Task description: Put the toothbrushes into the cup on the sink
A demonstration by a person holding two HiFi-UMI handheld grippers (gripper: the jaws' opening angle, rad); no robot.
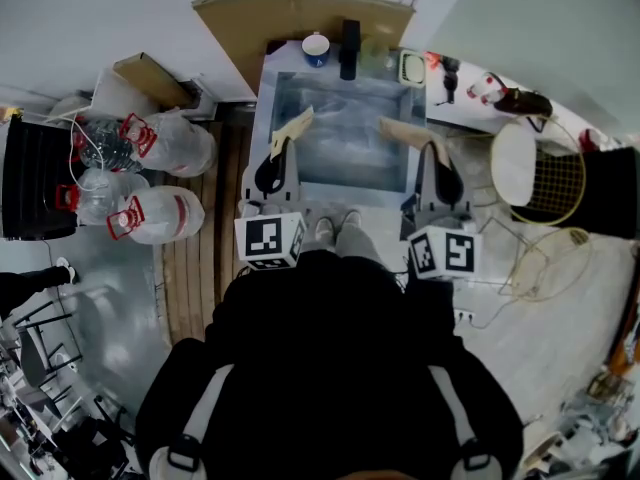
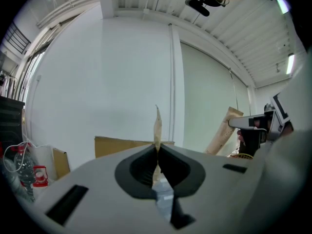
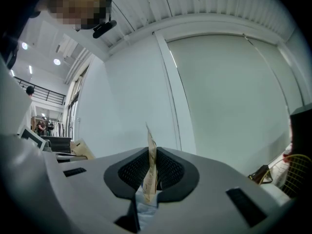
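Observation:
In the head view both grippers are held over the near edge of the steel sink [image 1: 270, 88]. My left gripper [image 1: 272, 171] is shut on a toothbrush in a tan paper packet [image 1: 294, 128], which points toward the basin. My right gripper [image 1: 441, 176] is shut on a second tan toothbrush packet [image 1: 403, 131]. A blue cup [image 1: 316, 48] stands on the sink's back ledge, left of the black tap [image 1: 349, 48]. In the left gripper view, the left gripper [image 2: 157, 152] pinches its packet [image 2: 157, 126] edge-on. The right gripper view likewise shows the right gripper [image 3: 151, 172] pinching its packet [image 3: 150, 152].
Large water jugs [image 1: 165, 143] and a black crate [image 1: 35, 178] stand on the floor at the left, beside wooden slats [image 1: 190, 268]. A cardboard sheet [image 1: 300, 13] leans behind the sink. Small items [image 1: 485, 88] lie right of the sink. A white stool with a wire basket [image 1: 540, 173] stands further right.

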